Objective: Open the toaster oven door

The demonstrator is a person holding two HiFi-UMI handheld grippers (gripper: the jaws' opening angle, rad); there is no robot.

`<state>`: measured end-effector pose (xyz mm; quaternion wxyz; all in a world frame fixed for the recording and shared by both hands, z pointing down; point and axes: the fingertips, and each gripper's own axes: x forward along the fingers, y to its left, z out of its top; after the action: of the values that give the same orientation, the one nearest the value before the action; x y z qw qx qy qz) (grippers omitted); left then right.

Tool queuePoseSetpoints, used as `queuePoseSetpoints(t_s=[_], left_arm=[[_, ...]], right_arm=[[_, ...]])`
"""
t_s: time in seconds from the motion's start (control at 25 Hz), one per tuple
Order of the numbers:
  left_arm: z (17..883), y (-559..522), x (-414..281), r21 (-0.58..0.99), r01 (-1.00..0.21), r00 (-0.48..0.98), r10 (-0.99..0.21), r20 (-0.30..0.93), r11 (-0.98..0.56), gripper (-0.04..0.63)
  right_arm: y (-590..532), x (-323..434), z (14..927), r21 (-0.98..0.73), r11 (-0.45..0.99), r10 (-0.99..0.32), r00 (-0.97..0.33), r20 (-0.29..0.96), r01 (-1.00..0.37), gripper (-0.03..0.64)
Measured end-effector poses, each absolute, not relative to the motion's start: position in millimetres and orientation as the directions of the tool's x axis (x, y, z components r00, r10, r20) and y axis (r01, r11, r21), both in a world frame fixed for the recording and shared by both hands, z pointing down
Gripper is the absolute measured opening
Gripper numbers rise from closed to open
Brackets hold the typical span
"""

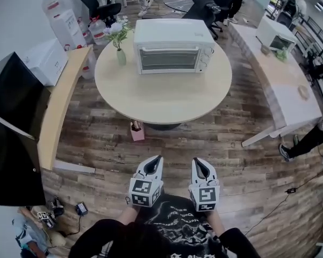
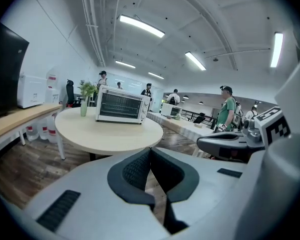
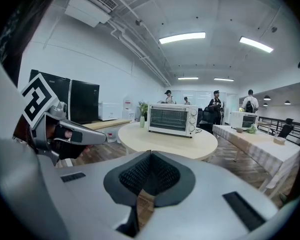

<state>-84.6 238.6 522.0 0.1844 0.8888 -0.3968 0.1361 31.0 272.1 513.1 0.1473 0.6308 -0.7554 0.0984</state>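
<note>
Floorboards (image 1: 225,144) lie bare between the person and the round table (image 1: 161,101), with a wooden counter (image 1: 58,104) on the left and a long white table (image 1: 290,87) on the right. One toaster oven (image 1: 173,47) sits on the round table's far half, door shut, well back from the near edge. One vase (image 1: 121,56) just left of it holds green sprigs. Two grippers hover low, the left gripper (image 1: 158,158) and the right gripper (image 1: 196,160), each with jaws pressed together on nothing.
</note>
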Motion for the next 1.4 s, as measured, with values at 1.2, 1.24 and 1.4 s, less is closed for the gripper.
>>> queuePoseSetpoints(t_s=[1.2,1.24,1.4], left_arm=[[541.9,-27.6,-151.8,0.264,-0.719,0.689,-0.608,0.395,-0.643,0.015],[545.3,-30.7,-152.0,0.266,-0.722,0.685,-0.607,0.403,-0.639,0.015],[553.4,-47.5,-145.2,0.260,-0.739,0.665,-0.615,0.423,-0.621,0.015]], right_arm=[[34.1,-32.2,526.4,0.052,0.116,-0.918,-0.088,0.386,-0.992,0.011],[28.8,-30.0,528.1,0.048,0.117,-0.918,-0.090,0.387,-0.992,0.014],[3.9,-20.6,535.3,0.031,0.140,-0.912,-0.117,0.392,-0.990,0.017]])
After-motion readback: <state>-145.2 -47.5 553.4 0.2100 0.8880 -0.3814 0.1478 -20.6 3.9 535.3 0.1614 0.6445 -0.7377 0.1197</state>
